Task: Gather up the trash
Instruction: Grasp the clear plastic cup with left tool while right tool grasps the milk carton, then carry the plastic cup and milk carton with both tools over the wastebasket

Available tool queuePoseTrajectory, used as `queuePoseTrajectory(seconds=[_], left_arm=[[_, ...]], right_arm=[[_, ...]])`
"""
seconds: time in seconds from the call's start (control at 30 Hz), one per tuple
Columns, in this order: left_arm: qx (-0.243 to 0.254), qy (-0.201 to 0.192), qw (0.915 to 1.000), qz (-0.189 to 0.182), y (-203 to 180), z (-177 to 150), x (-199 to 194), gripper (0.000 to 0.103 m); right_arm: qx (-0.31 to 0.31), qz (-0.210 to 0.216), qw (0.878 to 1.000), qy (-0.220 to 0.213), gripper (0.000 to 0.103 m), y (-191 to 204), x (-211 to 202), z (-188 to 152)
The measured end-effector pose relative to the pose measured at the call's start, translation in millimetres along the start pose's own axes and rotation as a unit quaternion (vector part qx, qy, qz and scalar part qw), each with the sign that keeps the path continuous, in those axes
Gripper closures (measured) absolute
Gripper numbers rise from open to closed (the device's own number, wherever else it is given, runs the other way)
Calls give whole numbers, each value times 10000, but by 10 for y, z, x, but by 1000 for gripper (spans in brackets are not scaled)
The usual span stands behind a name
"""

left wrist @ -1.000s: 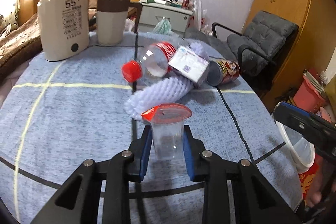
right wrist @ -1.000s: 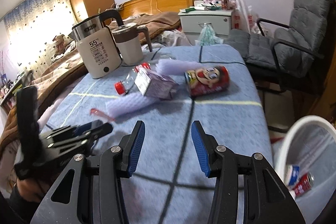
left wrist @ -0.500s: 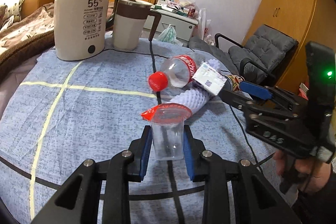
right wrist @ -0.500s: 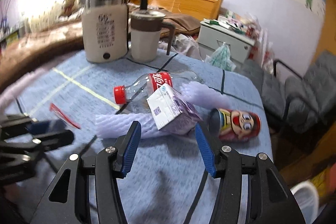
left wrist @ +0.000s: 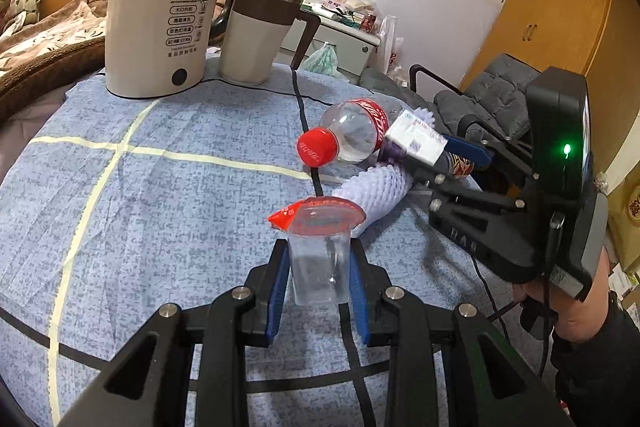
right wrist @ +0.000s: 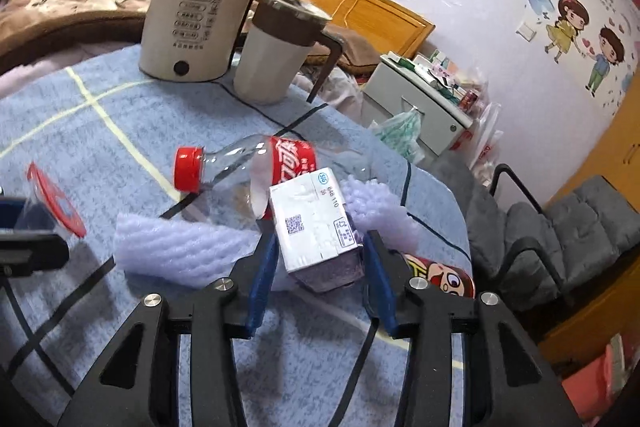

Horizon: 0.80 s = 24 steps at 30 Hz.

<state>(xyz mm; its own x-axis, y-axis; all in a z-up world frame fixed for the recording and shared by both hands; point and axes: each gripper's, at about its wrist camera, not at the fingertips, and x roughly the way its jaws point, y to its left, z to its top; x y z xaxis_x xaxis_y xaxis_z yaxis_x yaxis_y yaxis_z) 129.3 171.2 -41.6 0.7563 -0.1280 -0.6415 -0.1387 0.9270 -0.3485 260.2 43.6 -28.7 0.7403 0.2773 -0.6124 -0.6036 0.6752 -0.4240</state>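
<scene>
My left gripper is shut on a clear plastic cup with a peeled red foil lid, held upright just above the blue tablecloth. A white and purple carton lies on a lilac foam net, leaning against an empty cola bottle with a red cap. My right gripper straddles the carton and its jaws are closing, with thin gaps at both pads. In the left wrist view the right gripper reaches in from the right to the carton. A red cartoon can lies just behind.
A white kettle and a lidded mug stand at the table's far side, with a black cable running across the cloth. A grey chair stands off the right edge. A hand holds the right gripper.
My right gripper swung from the table's right side and rolled, coming over the carton with its jaws either side. My left gripper, still holding the cup, drifted a little toward the kettle.
</scene>
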Motion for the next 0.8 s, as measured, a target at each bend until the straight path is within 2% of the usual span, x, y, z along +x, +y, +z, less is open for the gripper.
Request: queuePoseTrajectory(seconds=[0.17,0.3,0.43,0.63,0.8], left_arm=[[40,-6,10000,12,-12,10,4,73],[97,-17,9999,37,-59,14,-5,73],[178,-16,9998,56,-152,-3,-41,73],[347,16,9994,-2,-386,-50,-119,73],[537,29,9985,-92,-634,-103,-180,73]], right_arm=[[501,289,9983,-68,62,-149,-76,14],[1219,758,9896,-127,62,-357,-251,-46],[1688,1043,9800,-176,63,-480,-480,-190],[2189,1176,9684,-184,63,-651,-841,-474],[2440,1085,9634,-209,63,-807,-1133,-742]])
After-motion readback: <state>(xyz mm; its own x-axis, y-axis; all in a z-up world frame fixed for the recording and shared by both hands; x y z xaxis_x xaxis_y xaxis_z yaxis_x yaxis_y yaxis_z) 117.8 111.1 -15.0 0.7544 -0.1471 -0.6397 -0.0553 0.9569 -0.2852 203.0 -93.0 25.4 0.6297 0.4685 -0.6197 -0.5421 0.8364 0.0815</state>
